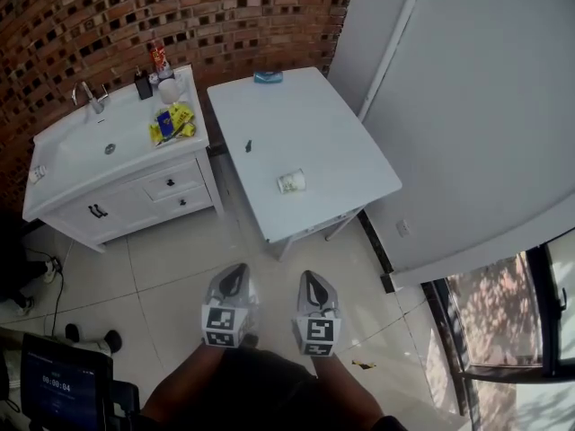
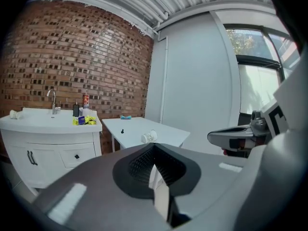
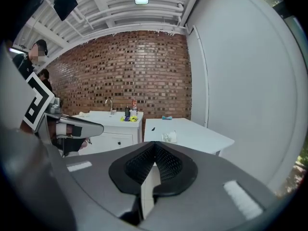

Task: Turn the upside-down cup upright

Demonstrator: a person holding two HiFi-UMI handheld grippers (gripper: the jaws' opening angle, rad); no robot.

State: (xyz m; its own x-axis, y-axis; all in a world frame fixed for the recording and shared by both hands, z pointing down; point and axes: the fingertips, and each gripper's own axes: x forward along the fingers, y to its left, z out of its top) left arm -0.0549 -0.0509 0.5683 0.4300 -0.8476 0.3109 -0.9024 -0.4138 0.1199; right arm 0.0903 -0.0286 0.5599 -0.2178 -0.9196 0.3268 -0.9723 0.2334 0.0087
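A white table [image 1: 305, 124] stands ahead, with both grippers held low and well short of it. The left gripper [image 1: 232, 283] and the right gripper [image 1: 314, 289] each have their jaws pressed together with nothing between them. The small white cup [image 1: 291, 181] rests near the table's front edge, apparently on its side. Nothing seems done so far: the approach, grasp and righting all remain.

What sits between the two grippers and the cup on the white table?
Head view: only floor tiles and the near edge of the table separate the left gripper and right gripper from the cup.
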